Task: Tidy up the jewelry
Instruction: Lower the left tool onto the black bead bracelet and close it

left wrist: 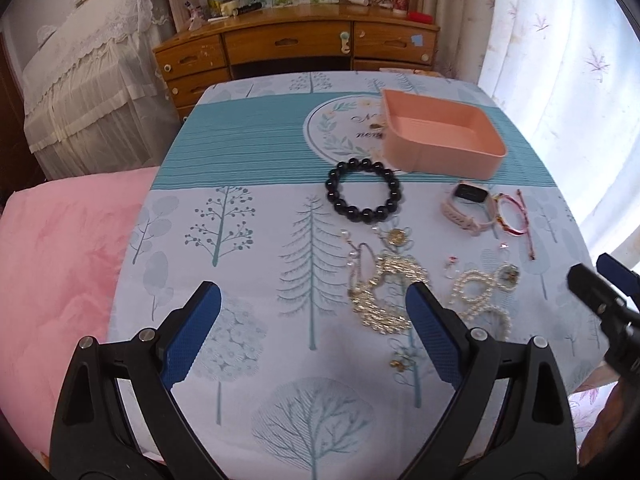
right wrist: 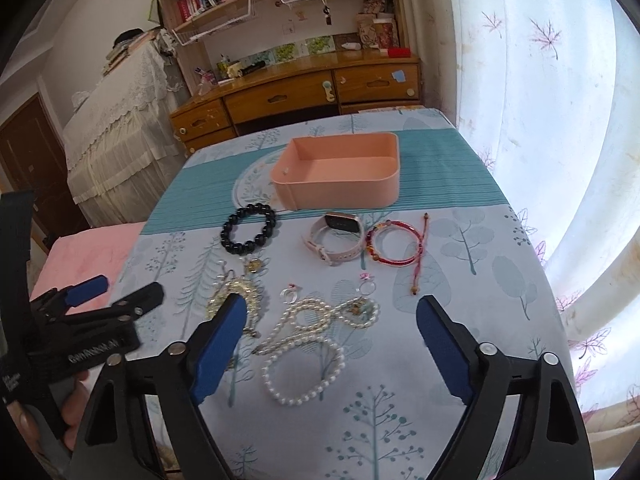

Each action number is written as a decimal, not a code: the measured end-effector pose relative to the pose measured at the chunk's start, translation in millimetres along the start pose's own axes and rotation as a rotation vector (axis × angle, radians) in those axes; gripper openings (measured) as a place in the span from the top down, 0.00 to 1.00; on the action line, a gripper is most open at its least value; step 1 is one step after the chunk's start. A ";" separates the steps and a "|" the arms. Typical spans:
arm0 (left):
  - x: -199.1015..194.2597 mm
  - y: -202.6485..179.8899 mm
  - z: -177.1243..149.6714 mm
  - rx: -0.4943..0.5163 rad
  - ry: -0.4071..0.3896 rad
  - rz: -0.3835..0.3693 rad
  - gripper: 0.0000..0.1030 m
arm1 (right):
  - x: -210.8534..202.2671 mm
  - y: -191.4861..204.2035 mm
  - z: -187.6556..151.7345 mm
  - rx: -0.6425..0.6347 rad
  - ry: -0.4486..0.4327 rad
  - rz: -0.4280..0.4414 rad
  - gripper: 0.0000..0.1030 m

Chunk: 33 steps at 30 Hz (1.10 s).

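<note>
pink box (right wrist: pixel 340 178) sits open and empty on the table (left wrist: pixel 248 144), over the teal striped band of the tree-print cloth; everything else is placed against it. black bead bracelet (left wrist: pixel 365 189) lies just in front of the box's left corner, not touching it as far as i can tell. pink-strap watch (right wrist: pixel 338 238) lies right in front of the box's front wall, near it. red bangles (right wrist: pixel 394 242) with a red cord sit to the right of the watch, still in front of the box. further from the box, toward the cameras: gold chain pile (left wrist: pixel 384 292) with a round pendant (left wrist: pixel 397 237) above it, two small rings (right wrist: pixel 366 284), and a pearl necklace (right wrist: pixel 308 344) in loose loops, nearest the grippers.

left gripper (left wrist: pixel 314 320) hovers above the cloth well short of the box, jaws wide, nothing between the pads; its right finger overlaps the gold chain pile in the left wrist view, contact unclear. right gripper (right wrist: pixel 332 340) hovers over the pearl necklace, jaws spread wide, pearls lying below the gap, pads not pressing on anything. a hand (right wrist: pixel 70 416) shows at the lower left of the right wrist view, under the left gripper.
</note>
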<state>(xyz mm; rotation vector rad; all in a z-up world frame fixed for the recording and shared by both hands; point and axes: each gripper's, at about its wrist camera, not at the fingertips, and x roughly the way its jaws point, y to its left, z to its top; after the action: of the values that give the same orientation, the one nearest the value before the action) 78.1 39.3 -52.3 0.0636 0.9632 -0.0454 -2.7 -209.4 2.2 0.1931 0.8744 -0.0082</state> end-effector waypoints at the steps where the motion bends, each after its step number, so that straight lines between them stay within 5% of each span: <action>1: 6.9 6.6 4.5 -0.006 0.014 0.003 0.10 | 5.7 -4.1 3.2 0.002 0.012 -0.005 0.19; 8: 51.6 32.5 41.1 0.024 0.071 0.031 0.10 | 56.6 -32.1 36.2 0.037 0.127 0.033 0.36; 15: 112.7 19.6 83.1 0.104 0.170 0.025 0.12 | 134.4 -43.0 73.7 0.061 0.308 0.084 0.64; 24: 174.5 4.6 108.7 0.096 0.294 -0.003 0.20 | 198.3 -30.7 98.4 0.110 0.433 0.129 0.71; 33: 201.5 -5.0 115.9 0.106 0.349 -0.004 0.19 | 212.0 13.4 99.1 -0.044 0.463 0.177 0.71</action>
<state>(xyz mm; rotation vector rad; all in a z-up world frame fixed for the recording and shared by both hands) 287.6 23.6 -152.1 0.1714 1.3091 -0.0913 210.1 -198.0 -95.4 0.2351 1.3146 0.2281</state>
